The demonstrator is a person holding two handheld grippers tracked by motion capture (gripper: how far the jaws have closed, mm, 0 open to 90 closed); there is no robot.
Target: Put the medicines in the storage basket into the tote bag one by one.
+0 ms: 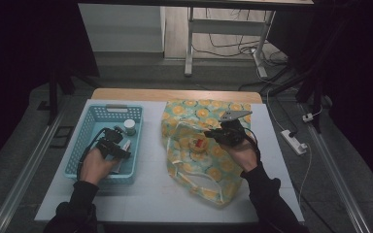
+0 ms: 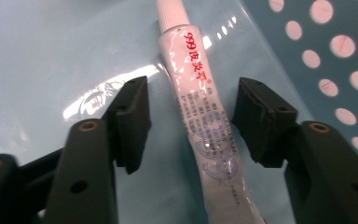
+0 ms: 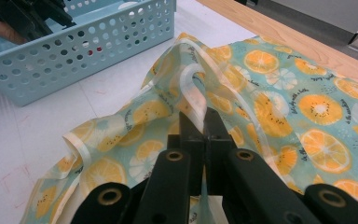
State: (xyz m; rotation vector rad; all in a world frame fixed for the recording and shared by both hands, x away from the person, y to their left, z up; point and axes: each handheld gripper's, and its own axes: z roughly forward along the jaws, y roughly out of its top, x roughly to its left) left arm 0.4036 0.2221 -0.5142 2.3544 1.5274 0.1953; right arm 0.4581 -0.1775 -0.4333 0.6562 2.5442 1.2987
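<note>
Tube (image 2: 205, 116) of ointment lies flat on basket (image 1: 85, 145) floor, between jaws of left gripper (image 2: 191, 116); pads stand half-wide, not touching it. Likely light, soft-walled, glossy, so slippery and easily dented. Best grip looks mid-body, below ribbed cap. Right gripper (image 3: 199, 122) pinched tight on handle strap of fruit-print bag (image 3: 284, 107), holding mouth up.

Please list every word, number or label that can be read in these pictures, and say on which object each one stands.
"999" in red, followed by red Chinese characters that I cannot read with certainty: on the white tube lying in the blue basket.
Small grey print lower on the tube: too small and blurred to read.
Tiny dark marks on the orange-print bag: too small to read.
White bottle in the basket: nothing readable.
</note>
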